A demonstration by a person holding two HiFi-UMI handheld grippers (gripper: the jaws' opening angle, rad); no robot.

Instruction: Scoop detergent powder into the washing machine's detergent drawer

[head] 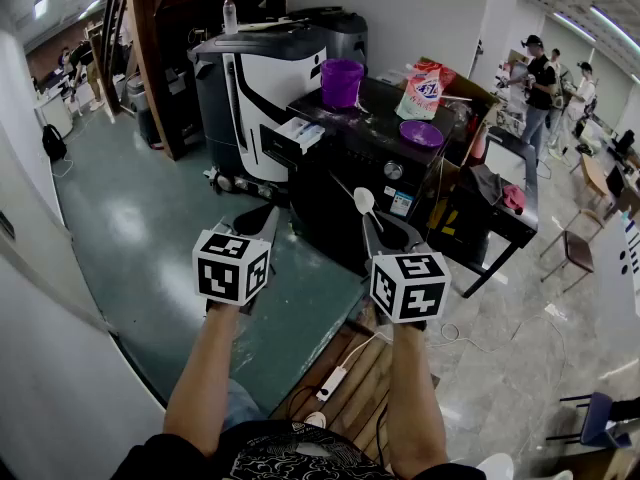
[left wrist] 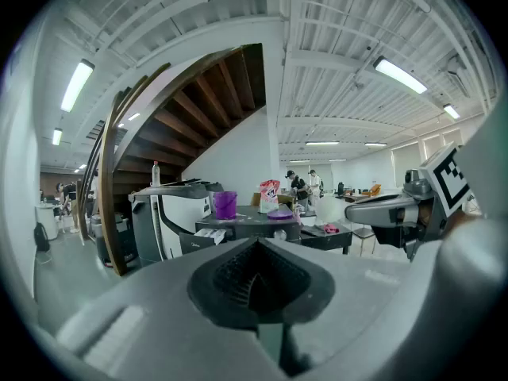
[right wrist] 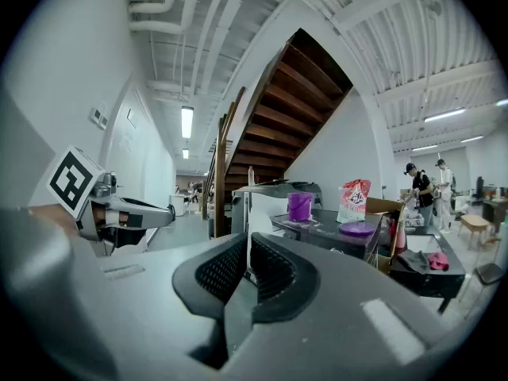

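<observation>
grippers nearest, scoop not yet begun

right gripper (head: 385, 236) is clamped on the white spoon (head: 363, 201). its long axis runs along the jaws, bowl pointing up and away toward the washing machine (head: 370, 163). left gripper (head: 262, 220) is closed on nothing. next, i judge, comes a reach to the detergent bag (head: 422, 90), then the open drawer (head: 292, 135).

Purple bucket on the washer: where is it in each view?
Head view: purple bucket upper centre, on the washing machine.
Left gripper view: bucket left of centre, above the jaws.
Right gripper view: bucket right of centre.
Shared landmark: detergent bag, right of the bucket in every view.
</observation>
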